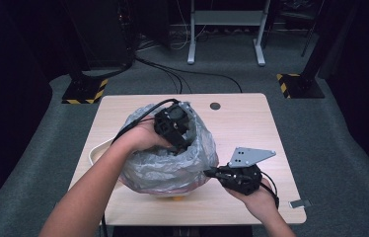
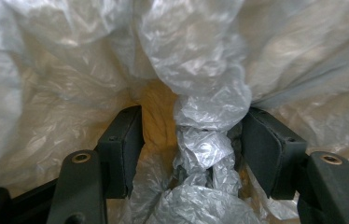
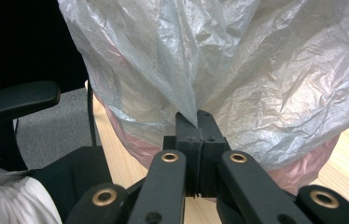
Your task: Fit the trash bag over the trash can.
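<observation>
Right gripper (image 1: 210,173) clamping outer fold of crinkled translucent grey plastic bag (image 1: 165,168); left gripper (image 1: 178,146) reaching inside bag, jaws apart, straddling twisted film strand (image 2: 207,140).

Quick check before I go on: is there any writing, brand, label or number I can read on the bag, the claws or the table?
None: no readable text in any view.
The plastic bag is plain and unprinted.
The left claw and right claw carry no legible marks.
The table bears none.
The yellow-and-black hazard stripes on the floor stand bases are only a pattern, not words.
</observation>
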A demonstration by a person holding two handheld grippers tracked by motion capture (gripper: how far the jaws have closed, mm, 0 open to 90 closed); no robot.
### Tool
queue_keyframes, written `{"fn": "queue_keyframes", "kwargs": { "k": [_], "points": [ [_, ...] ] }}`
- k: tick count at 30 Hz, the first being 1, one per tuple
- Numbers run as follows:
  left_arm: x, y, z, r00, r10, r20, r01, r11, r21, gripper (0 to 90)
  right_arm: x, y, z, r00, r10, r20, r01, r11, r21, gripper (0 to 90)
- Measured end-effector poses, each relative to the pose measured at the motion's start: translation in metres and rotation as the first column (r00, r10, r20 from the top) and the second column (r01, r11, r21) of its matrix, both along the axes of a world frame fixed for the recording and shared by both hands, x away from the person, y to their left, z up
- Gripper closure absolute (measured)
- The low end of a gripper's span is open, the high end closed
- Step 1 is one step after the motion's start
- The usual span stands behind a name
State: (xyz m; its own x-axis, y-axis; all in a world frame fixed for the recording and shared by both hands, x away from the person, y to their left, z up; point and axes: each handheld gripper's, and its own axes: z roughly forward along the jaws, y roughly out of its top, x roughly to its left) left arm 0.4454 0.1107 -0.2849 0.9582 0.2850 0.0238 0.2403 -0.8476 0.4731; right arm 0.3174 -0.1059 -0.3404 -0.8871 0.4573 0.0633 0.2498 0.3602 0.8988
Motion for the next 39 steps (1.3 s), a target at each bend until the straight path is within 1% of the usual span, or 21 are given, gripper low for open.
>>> {"fn": "queue_keyframes", "kwargs": {
  "k": [4, 7, 9, 10, 13, 14, 15, 16, 17, 18, 21, 24, 26, 28, 30, 32, 33, 34, 35, 37, 39],
  "points": [
    [0.0, -0.005, -0.006, 0.9999, -0.012, 0.003, 0.012, 0.9985, 0.053, 42.8, -0.001, 0.0, 0.0, 1.0, -0.002, 0.002, 0.002, 1.0, -0.001, 90.0],
    [0.0, -0.007, -0.01, 0.9998, -0.012, -0.016, 0.014, 0.9971, 0.075, 42.7, 0.0, 0.0, -0.001, 1.0, -0.003, -0.001, 0.003, 1.0, 0.003, 90.0],
    [-0.001, -0.008, -0.013, 0.9994, -0.026, -0.024, 0.029, 0.9932, 0.113, 41.8, 0.0, 0.0, -0.002, 1.0, -0.002, -0.006, 0.002, 1.0, 0.007, 90.0],
    [-0.002, -0.008, -0.014, 0.999, -0.034, -0.03, 0.038, 0.992, 0.12, 40.9, 0.001, 0.0, -0.003, 1.0, -0.001, -0.004, 0.001, 1.0, 0.009, 90.0],
    [-0.003, -0.009, -0.011, 0.9997, -0.019, -0.013, 0.021, 0.9895, 0.143, 39.1, 0.001, 0.001, -0.005, 1.0, 0.0, -0.01, 0.0, 0.9999, 0.012, 90.0],
    [-0.004, -0.009, -0.007, 0.9998, -0.019, -0.002, 0.019, 0.9866, 0.162, 37.8, 0.001, 0.002, -0.005, 0.9999, 0.0, -0.012, 0.0, 1.0, 0.009, 90.0],
    [-0.006, -0.009, 0.0, 0.9992, -0.034, 0.02, 0.03, 0.9869, 0.158, 36.9, 0.001, 0.002, -0.004, 1.0, 0.001, -0.009, -0.001, 1.0, 0.002, 90.0],
    [-0.008, -0.007, 0.009, 0.9983, -0.039, 0.043, 0.033, 0.991, 0.129, 35.4, 0.0, 0.003, -0.003, 1.0, 0.0, -0.008, 0.0, 1.0, -0.003, 90.0],
    [-0.01, -0.003, 0.019, 0.9976, -0.039, 0.057, 0.034, 0.996, 0.083, 34.9, 0.0, 0.002, -0.002, 1.0, 0.0, -0.002, 0.0, 1.0, -0.007, 90.0],
    [-0.012, 0.001, 0.029, 0.997, -0.037, 0.068, 0.034, 0.9983, 0.048, 35.4, -0.001, 0.002, 0.0, 1.0, 0.001, -0.001, -0.001, 1.0, -0.005, 90.0],
    [-0.02, 0.017, 0.054, 0.9912, -0.029, 0.129, 0.029, 0.9996, 0.008, 34.8, -0.002, 0.002, 0.002, 1.0, 0.003, 0.001, -0.003, 1.0, 0.002, 90.0],
    [-0.022, 0.041, 0.067, 0.9889, 0.002, 0.149, 0.006, 0.9988, -0.049, 34.7, -0.002, 0.003, 0.001, 1.0, 0.004, 0.004, -0.004, 1.0, 0.003, 90.0],
    [-0.022, 0.058, 0.069, 0.9872, 0.034, 0.156, -0.021, 0.9965, -0.081, 34.5, -0.003, 0.002, 0.0, 1.0, 0.002, 0.004, -0.002, 1.0, 0.003, 90.0],
    [-0.021, 0.073, 0.066, 0.9888, 0.052, 0.14, -0.037, 0.9936, -0.107, 34.4, -0.003, 0.001, 0.0, 1.0, -0.002, 0.001, 0.001, 1.0, 0.009, 90.0],
    [-0.022, 0.085, 0.063, 0.99, 0.062, 0.127, -0.044, 0.9897, -0.136, 35.4, -0.003, 0.0, 0.0, 1.0, -0.003, 0.003, 0.003, 1.0, 0.008, 90.0],
    [-0.022, 0.095, 0.056, 0.9918, 0.061, 0.112, -0.045, 0.9885, -0.145, 36.6, -0.003, -0.001, 0.0, 1.0, -0.002, 0.002, 0.002, 1.0, 0.008, 90.0],
    [-0.022, 0.095, 0.056, 0.9918, 0.061, 0.112, -0.045, 0.9885, -0.145, 36.9, -0.003, 0.0, 0.0, 1.0, -0.001, 0.002, 0.001, 1.0, 0.007, 90.0],
    [-0.019, 0.101, 0.047, 0.9929, 0.082, 0.087, -0.069, 0.9874, -0.142, 37.0, -0.003, 0.0, 0.0, 1.0, -0.002, -0.002, 0.002, 1.0, 0.007, 90.0],
    [-0.018, 0.102, 0.044, 0.9932, 0.087, 0.077, -0.076, 0.9879, -0.135, 36.8, -0.003, 0.0, -0.001, 1.0, -0.001, -0.002, 0.001, 1.0, 0.008, 90.0],
    [-0.015, 0.104, 0.039, 0.9943, 0.097, 0.043, -0.089, 0.9837, -0.156, 35.3, -0.002, 0.001, -0.002, 1.0, -0.001, -0.004, 0.001, 1.0, 0.008, 90.0],
    [-0.015, 0.104, 0.038, 0.9942, 0.102, 0.036, -0.094, 0.9813, -0.168, 34.8, -0.002, 0.001, -0.003, 1.0, 0.001, -0.008, -0.001, 0.9999, 0.01, 90.0]
  ]
}}
